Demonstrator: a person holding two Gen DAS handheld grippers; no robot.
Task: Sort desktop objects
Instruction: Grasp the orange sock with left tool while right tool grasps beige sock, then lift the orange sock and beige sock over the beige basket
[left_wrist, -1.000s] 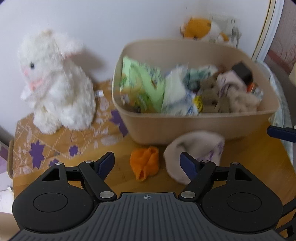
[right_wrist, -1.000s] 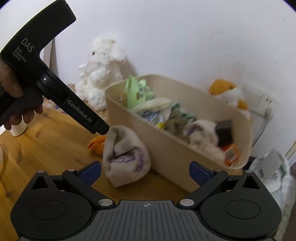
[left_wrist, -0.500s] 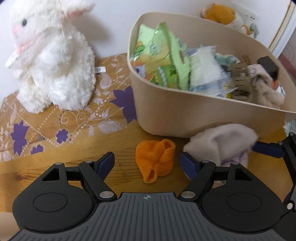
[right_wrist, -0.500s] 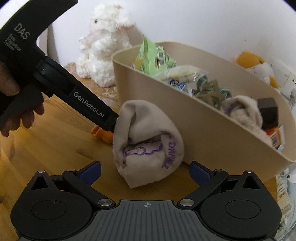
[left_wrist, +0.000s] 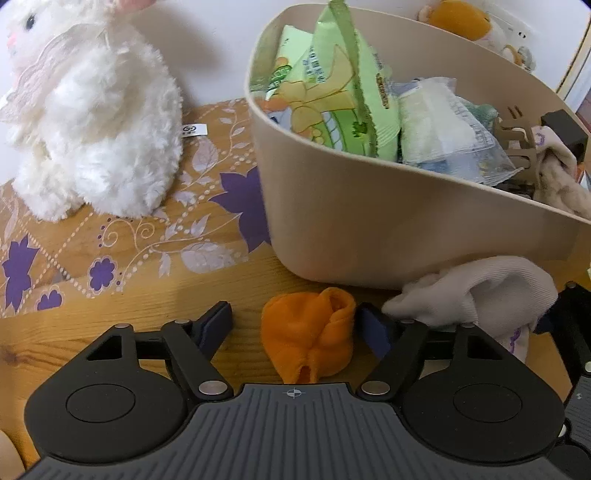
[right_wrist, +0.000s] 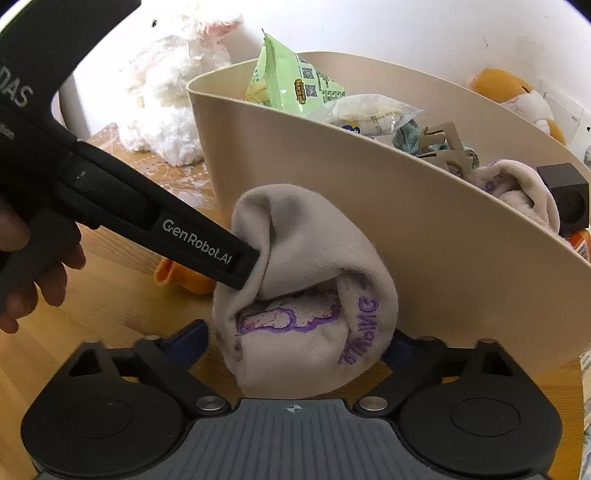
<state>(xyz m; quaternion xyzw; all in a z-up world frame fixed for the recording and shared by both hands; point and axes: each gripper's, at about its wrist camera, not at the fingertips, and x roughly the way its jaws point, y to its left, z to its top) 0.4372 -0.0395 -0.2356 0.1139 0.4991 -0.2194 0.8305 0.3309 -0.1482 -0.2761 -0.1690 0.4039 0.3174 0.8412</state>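
The bin (left_wrist: 406, 229) is sitting nearly full; two socks are lying on the desk (left_wrist: 147, 310) just near it. Both grippers' jaws are gaping wide, the left gripper (left_wrist: 295, 325) straddling the orange sock (left_wrist: 308, 341), the right gripper (right_wrist: 295, 343) straddling the white sock (right_wrist: 306, 295).

Bare wooden table (left_wrist: 155, 310) lies open left of the crumpled orange cloth (left_wrist: 308, 332), while the beige plastic bin's (left_wrist: 406, 229) wall blocks the way ahead.

Crumpled orange sock (left_wrist: 309, 334) and balled beige sock (right_wrist: 306, 295) beside full bin (left_wrist: 406, 221).
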